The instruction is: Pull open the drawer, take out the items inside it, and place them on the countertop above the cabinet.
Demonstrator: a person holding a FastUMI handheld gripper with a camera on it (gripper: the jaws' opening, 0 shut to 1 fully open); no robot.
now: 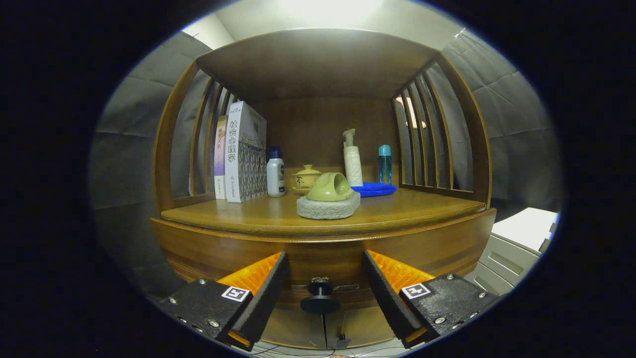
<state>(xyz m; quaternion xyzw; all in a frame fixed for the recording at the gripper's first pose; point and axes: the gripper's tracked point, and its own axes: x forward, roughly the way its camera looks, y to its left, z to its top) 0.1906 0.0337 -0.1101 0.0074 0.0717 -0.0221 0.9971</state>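
A wooden cabinet stands in front of me, its countertop [397,209] curved along the front. The drawer front [223,248] below it is shut. Its dark round knob [320,297] sits between my two fingers, which stand apart and do not touch it. My gripper [324,278] is open, level with the knob. On the countertop, just beyond the fingers, a green-handled scrub sponge [329,198] rests near the front edge.
Further back on the countertop stand two books [243,151], a white bottle with a blue cap [275,173], a yellow lidded cup [306,178], a white pump bottle [352,159], a blue bottle [385,164] and a blue cloth [373,189]. A white unit [521,238] stands to the right.
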